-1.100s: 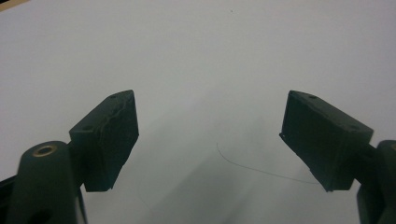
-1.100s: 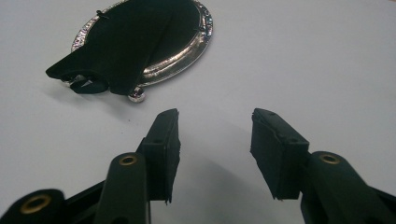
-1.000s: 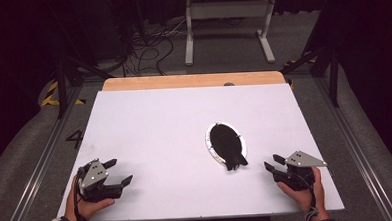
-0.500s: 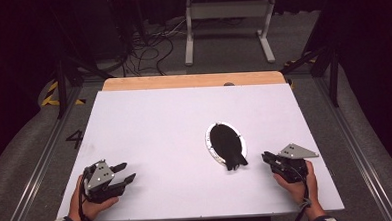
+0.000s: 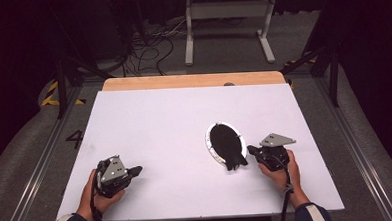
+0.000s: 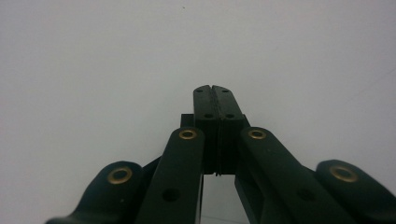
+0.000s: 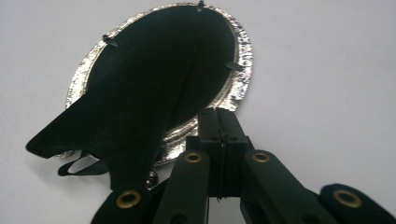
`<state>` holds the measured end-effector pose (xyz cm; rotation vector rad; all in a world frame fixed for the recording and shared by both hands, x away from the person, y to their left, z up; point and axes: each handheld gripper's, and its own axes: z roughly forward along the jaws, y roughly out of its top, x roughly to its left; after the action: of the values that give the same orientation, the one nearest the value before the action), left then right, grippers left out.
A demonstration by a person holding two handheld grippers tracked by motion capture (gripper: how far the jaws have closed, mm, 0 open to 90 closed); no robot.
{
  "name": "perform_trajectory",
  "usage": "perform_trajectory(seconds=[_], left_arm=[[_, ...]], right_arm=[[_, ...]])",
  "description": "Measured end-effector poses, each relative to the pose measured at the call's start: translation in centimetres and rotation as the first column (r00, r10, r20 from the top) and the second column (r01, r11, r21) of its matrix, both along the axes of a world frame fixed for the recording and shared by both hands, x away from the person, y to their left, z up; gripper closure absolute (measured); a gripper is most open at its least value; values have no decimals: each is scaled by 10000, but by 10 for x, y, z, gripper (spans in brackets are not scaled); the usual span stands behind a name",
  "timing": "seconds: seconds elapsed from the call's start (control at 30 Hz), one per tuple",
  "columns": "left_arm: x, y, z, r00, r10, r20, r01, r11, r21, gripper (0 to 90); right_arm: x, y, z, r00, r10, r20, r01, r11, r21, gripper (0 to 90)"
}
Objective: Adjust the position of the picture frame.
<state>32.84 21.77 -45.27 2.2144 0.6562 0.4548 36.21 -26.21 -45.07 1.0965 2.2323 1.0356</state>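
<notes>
**Two tongs closed, one near the disc**

We see the white table [image 5: 184,121] bearing a foil-rimmed disc [image 5: 225,143] under black fabric, right of centre. Our right tongs [image 5: 252,150], just closed on nothing, sit beside its edge, likely lining up. Left tongs [image 5: 135,170], also just closed empty, rest well apart.

Both jaws closed, nothing between – right hand-held gripper [image 5: 251,150] moved in beside black pouch [image 5: 224,145]; left hand-held gripper [image 5: 136,169] shifted slightly.

White worktop [image 5: 149,122] with a pale wood strip [image 5: 192,81] at its far edge; black cloth [image 5: 225,145] on a shiny silver foil ring [image 7: 243,70]; black tools [image 5: 136,170] [image 5: 251,149] with brass rivets [image 6: 187,134], grey top plates [image 5: 277,139]; dark sleeves
</notes>
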Motion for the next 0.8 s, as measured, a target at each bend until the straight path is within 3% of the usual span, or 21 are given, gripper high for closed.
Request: perform_trajectory(seconds=[0.23, 0.5, 0.63, 0.8], left_arm=[[9, -14, 1, 9999, -148, -55, 148, 9998, 103, 900], [17, -27, 3, 9995, -320, -1, 320, 9994, 133, 900], [20, -34, 4, 9989, -469, 5, 469, 9988, 166, 900], [23, -40, 5, 9976, -697, -19, 697, 9974, 168, 900]], right_arm=[[-4, 11, -4, 9984, 498, -262, -499, 9987, -58, 900], [-8, 15, -4, 9983, 491, -313, -491, 9988, 13, 900], [-14, 24, -5, 9967, 751, -294, -752, 9972, 1, 900], [-21, 32, -1, 9937, 1114, -125, -1119, 9926, -476, 900]])
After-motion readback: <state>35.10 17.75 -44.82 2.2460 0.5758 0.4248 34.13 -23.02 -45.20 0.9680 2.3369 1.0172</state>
